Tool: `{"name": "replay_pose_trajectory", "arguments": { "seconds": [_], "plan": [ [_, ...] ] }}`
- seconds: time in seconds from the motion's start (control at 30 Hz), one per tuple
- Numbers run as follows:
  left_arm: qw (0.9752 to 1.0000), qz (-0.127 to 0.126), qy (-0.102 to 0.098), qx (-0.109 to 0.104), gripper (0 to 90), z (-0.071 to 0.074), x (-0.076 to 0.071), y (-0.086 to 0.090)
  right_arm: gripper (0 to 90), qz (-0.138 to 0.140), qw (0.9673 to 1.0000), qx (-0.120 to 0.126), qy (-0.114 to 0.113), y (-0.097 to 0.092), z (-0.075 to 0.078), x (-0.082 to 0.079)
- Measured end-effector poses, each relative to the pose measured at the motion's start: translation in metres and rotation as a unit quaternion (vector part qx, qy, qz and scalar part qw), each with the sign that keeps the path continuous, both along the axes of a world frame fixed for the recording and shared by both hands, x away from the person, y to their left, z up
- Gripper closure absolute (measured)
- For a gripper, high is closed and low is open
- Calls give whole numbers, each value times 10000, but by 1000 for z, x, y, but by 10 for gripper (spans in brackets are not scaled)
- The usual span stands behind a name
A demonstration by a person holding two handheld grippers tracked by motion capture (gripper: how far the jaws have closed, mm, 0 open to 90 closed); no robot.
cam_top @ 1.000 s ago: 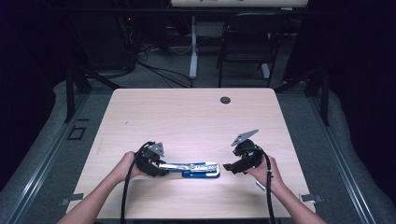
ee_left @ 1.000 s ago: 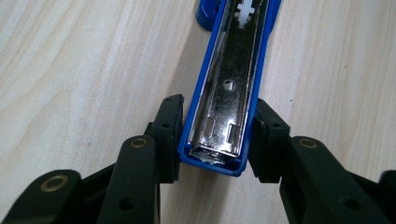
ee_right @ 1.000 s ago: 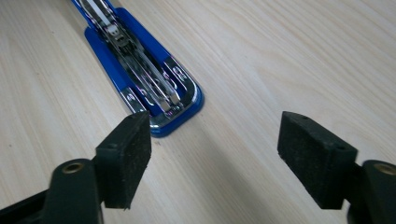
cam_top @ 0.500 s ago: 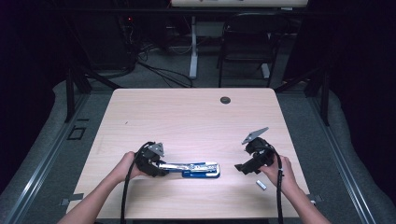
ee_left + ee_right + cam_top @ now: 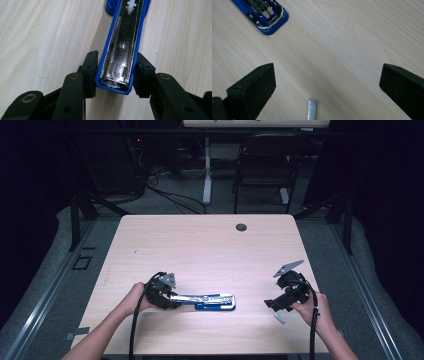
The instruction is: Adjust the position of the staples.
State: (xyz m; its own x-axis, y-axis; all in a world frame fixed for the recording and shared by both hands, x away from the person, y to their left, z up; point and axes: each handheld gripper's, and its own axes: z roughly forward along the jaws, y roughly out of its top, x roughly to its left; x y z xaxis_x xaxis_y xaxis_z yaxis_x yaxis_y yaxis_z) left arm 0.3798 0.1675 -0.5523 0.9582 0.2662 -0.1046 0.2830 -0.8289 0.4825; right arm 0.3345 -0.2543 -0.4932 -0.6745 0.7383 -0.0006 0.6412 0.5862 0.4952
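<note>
Left gripper view: my left claw [image 5: 113, 75] clamps the blue stapler [image 5: 123, 47]; my right claw [image 5: 327, 82], just opened, straddles a staple strip [image 5: 312, 109].

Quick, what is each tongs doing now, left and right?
Left tongs: closed on the blue stapler.
Right tongs: open, just widened, holding nothing; a strip of staples lies on the table between them.
</note>
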Motion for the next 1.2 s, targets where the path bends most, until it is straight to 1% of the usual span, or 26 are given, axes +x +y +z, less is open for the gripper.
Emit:
{"name": "replay_pose_trajectory", "arguments": {
  "seconds": [0.03, 0.07, 0.17, 0.2, 0.23, 0.27, 0.3, 0.37, 0.4, 0.43, 0.57, 0.63, 0.67, 0.7, 0.73, 0.77, 0.8, 0.83, 0.87, 0.93, 1.0, 1.07, 1.1, 1.13, 1.17, 1.2],
  "plan": [
    [10000, 2, 0, -2, 608, 0, 0, 0, 2, 25, 10000, -4, 48, -1, 0, -1],
    [10000, 2, 10, 5, 608, 0, 0, 0, 2, -5, 10000, -73, 63, -3, -1, -2],
    [10000, 0, 20, 8, 608, -1, 0, 0, 7, -49, 9997, -100, 203, -4, -3, -2],
    [10000, 0, 14, 12, 608, -1, 0, 0, 28, -60, 9997, -81, 222, -4, -5, -2],
    [10000, -1, 9, 14, 608, -1, 0, 0, 85, -73, 9996, -124, 233, -3, -5, -1],
    [10000, 1, 7, 19, 607, -1, 0, 0, 140, -8, 9992, -225, 333, -2, -7, 1],
    [10000, 4, 5, 18, 607, -1, 0, 0, 140, -8, 9992, -225, 333, -2, -7, 1],
    [10000, 7, -13, 37, 607, -1, 0, -1, 139, 17, 9984, -327, 465, 0, -9, 1],
    [10000, 11, -17, 47, 607, -1, 0, -1, 143, 29, 9982, -337, 503, 0, -9, 1],
    [10000, 14, -11, 33, 607, -1, 0, -1, 144, -3, 9981, -363, 490, 1, -9, 0],
    [10000, 11, -8, 38, 607, -2, 0, -1, 164, 0, 9973, -441, 586, 2, -11, 1],
    [10000, 8, -9, 63, 607, -2, 0, -1, 183, -30, 9968, -433, 667, 2, -13, 2],
    [10000, 13, -9, 68, 607, -2, 0, -1, 189, 3, 9962, -491, 712, 2, -13, 3],
    [10000, 10, -7, 76, 607, -2, 0, -1, 199, -18, 9959, -497, 755, 2, -15, 3],
    [10000, 13, -14, 84, 607, -2, 0, -1, 208, -68, 9962, -381, 776, 3, -17, 3],
    [9999, 10, -25, 98, 607, -2, -1, -1, 215, -78, 9957, -473, 794, 3, -18, 3],
    [10000, 9, -24, 80, 607, -2, -1, -2, 229, -47, 9952, -495, 842, 4, -19, 3],
    [9999, 11, -33, 97, 607, -2, -1, -2, 255, -38, 9950, -479, 873, 4, -20, 2],
    [9999, 9, -31, 99, 607, -2, -1, -2, 280, -6, 9945, -524, 903, 5, -19, 3],
    [9999, 11, -31, 109, 606, -2, -1, -2, 332, -25, 9946, -517, 905, 5, -20, 2],
    [9999, 13, -27, 96, 607, -2, -1, -2, 414, -4, 9936, -582, 967, 6, -21, 1],
    [9999, 14, -29, 98, 606, -2, -1, -2, 447, -8, 9935, -555, 995, 6, -22, 1],
    [9999, 15, -29, 100, 606, -2, -1, -2, 473, 9, 9926, -625, 1041, 6, -22, 1],
    [9999, 15, -30, 118, 606, -2, -1, -2, 485, -92, 9934, -496, 1034, 7, -24, 0],
    [9999, 18, -26, 106, 606, -2, -1, -2, 505, -33, 9924, -585, 1080, 7, -25, 0],
    [9999, 17, -26, 113, 607, -2, -1, -2, 523, -17, 9915, -609, 1147, 8, -25, 0]
  ]
}}
